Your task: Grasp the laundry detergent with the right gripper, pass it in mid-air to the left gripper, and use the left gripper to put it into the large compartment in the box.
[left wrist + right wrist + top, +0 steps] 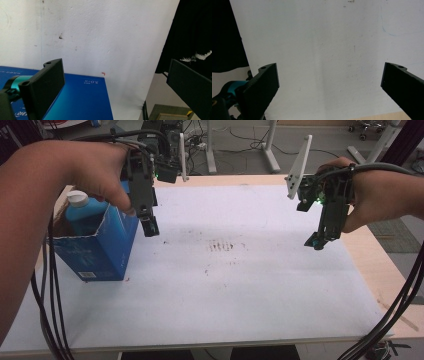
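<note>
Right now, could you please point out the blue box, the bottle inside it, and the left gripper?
blue box (100, 255): high view, front face.
bottle (77, 198): high view, white cap.
left gripper (150, 227): high view, jaw tips.

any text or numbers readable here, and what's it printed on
"5.0" followed by one or two blurred characters: small white print on the blue cardboard box, seen in the left gripper view.
More white print on the box's side near the lower left corner of that view: too blurred to read.
White barcode label low on the box in the high view: too small to read.
White-capped blue bottle inside the box: no legible text.
White table sheet: stains only, no writing.
</note>
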The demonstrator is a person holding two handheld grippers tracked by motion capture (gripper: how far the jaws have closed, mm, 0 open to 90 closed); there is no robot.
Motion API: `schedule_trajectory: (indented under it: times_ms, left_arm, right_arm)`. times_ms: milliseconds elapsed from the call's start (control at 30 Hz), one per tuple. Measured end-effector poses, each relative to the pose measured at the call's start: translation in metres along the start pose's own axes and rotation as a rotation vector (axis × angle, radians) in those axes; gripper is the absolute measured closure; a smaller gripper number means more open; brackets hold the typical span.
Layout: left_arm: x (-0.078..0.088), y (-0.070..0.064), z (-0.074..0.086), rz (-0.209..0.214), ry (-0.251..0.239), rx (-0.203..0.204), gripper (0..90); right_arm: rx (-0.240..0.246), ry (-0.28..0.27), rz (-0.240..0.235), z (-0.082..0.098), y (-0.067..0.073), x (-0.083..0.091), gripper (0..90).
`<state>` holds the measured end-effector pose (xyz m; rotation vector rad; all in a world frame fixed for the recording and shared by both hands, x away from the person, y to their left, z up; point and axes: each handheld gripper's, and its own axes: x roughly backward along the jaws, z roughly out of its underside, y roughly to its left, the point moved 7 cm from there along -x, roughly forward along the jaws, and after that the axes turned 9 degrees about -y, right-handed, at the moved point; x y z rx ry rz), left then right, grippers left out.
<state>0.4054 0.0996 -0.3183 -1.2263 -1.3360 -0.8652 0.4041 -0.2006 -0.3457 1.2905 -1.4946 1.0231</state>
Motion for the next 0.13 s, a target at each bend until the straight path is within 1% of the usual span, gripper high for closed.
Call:
schedule_trajectory:
  times_ms: [133]
  left_arm:
    - [-0.0010, -0.0016, 0.0005, 0.008, -0.002, 0.006, 1.6]
  right_arm:
    - [0.004, -0.006, -0.001, -0.0016, 0.0012, 0.0003, 0.9]
